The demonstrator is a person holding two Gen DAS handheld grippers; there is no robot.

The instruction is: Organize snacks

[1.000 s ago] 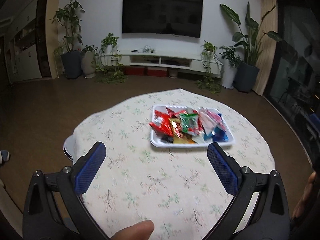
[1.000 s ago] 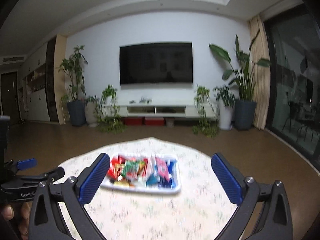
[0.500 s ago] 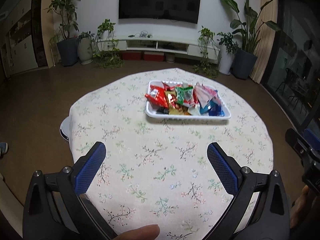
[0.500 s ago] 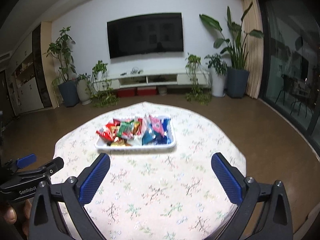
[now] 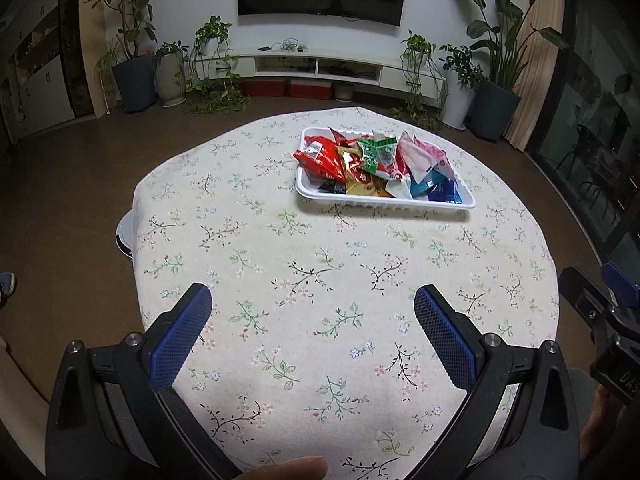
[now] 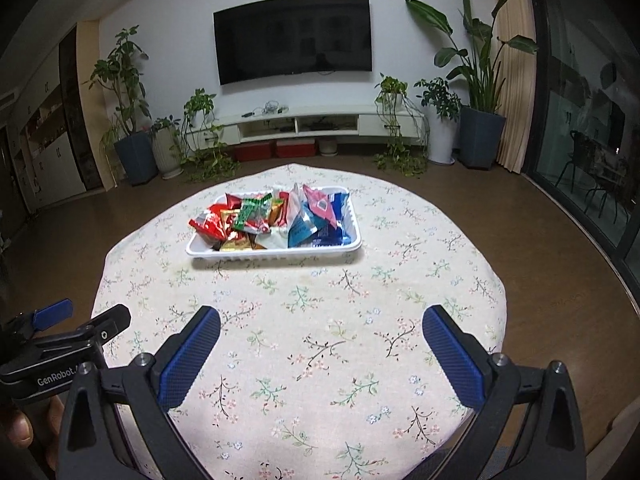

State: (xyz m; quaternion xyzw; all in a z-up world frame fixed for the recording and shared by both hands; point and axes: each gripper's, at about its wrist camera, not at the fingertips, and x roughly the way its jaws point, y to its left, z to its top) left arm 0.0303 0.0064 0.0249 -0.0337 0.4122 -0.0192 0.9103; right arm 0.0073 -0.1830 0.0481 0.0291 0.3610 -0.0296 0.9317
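A white tray stands on the far part of a round table with a floral cloth. It holds a pile of snack packets: red at the left, green and gold in the middle, pink and blue at the right. My left gripper is open and empty above the near part of the table. My right gripper is open and empty too, well short of the tray.
Brown floor surrounds the table. A TV, a low white cabinet and potted plants line the far wall. Glass doors are at the right. The left gripper shows at the lower left of the right wrist view.
Both views have tilted down and moved in over the table. The tray now sits lower and nearer in each view. Both grippers stayed open.
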